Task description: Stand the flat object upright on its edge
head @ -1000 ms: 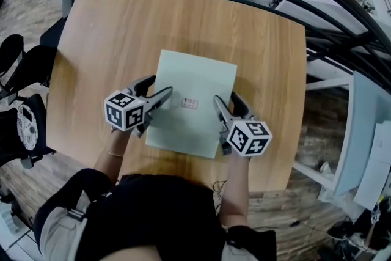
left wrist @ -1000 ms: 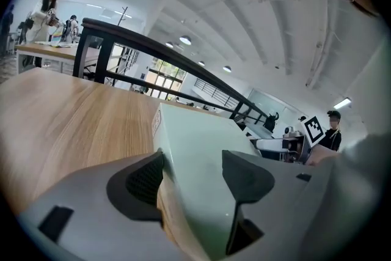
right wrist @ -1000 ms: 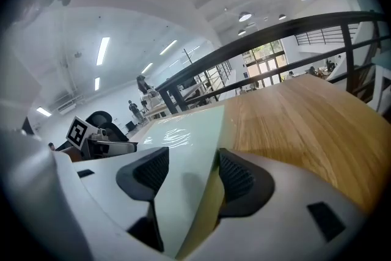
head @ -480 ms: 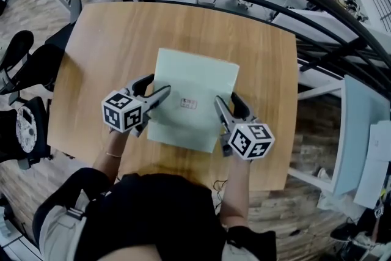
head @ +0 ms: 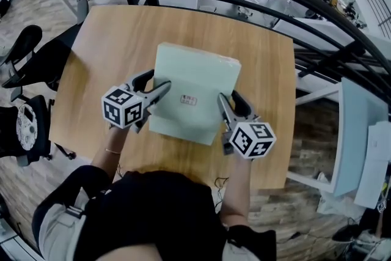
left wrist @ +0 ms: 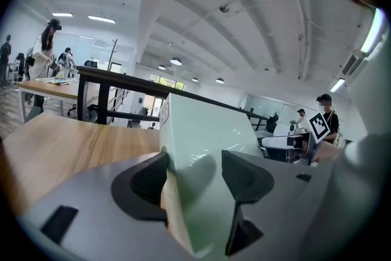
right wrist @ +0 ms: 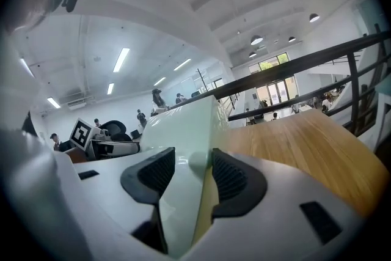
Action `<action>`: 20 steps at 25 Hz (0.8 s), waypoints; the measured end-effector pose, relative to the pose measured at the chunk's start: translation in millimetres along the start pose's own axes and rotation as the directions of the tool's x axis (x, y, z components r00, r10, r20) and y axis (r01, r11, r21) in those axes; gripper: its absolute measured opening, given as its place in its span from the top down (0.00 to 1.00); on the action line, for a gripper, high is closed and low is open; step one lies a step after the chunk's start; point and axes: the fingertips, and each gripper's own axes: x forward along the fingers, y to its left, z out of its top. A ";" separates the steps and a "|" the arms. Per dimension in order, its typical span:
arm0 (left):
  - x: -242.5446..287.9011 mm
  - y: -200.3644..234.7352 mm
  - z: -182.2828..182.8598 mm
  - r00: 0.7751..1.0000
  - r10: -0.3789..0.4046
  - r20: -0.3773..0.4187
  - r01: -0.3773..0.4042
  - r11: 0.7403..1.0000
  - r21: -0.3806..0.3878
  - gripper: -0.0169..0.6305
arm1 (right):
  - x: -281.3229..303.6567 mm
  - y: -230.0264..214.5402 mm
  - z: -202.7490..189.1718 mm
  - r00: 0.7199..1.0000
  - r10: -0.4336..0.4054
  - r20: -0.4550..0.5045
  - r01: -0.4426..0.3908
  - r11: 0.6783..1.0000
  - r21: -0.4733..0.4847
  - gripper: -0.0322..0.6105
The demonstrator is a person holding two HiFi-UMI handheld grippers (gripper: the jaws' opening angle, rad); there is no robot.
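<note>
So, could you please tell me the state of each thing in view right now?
flat box: tilted, near edge lifted off the table, not yet upright.
left gripper: jaws clamped on the box's left edge.
right gripper: jaws have just been closing, now clamped on the box's right edge.

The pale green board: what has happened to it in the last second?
The pale green board has tipped up. Its near edge has risen off the wooden table, while its far edge looks still down. The left tool and the right tool rose with it, one on each side. The right tool's jaws have just been closing on the board's edge. The board's spot on the table and the grip places stayed the same.
</note>
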 end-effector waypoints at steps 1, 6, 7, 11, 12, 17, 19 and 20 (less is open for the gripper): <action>-0.8 0.2 2.2 1.000 0.003 0.003 -0.003 1.000 0.004 0.53 | -0.1 1.1 2.0 1.000 0.003 0.003 -0.003 1.000 -0.004 0.64; -3.4 4.2 14.3 1.000 0.019 0.022 -0.020 1.000 0.022 0.53 | 4.7 4.3 13.7 1.000 0.013 0.023 -0.012 1.000 -0.018 0.66; -3.1 4.9 16.5 1.000 0.021 0.024 -0.022 0.999 0.027 0.53 | 6.4 4.1 16.2 1.000 0.012 0.026 -0.011 1.000 -0.022 0.66; 2.1 8.7 26.1 0.999 0.029 0.029 -0.030 0.999 0.040 0.53 | 15.8 -0.9 29.4 0.999 0.008 0.038 -0.007 0.999 -0.037 0.66; 4.0 10.3 29.3 0.999 0.032 0.030 -0.034 0.999 0.042 0.53 | 19.1 -2.3 33.2 0.999 0.008 0.038 -0.007 0.999 -0.041 0.66; 12.9 15.3 43.4 0.998 0.052 0.038 -0.054 0.996 0.071 0.53 | 31.7 -10.0 49.0 0.999 0.005 0.049 -0.002 0.998 -0.063 0.66; 14.8 16.2 48.0 0.997 0.054 0.047 -0.057 0.995 0.081 0.53 | 34.9 -11.9 53.7 0.998 0.002 0.059 0.002 0.997 -0.072 0.66; 15.7 16.6 49.8 0.997 0.054 0.051 -0.058 0.995 0.086 0.53 | 36.1 -12.6 55.5 0.998 0.001 0.063 0.004 0.997 -0.074 0.66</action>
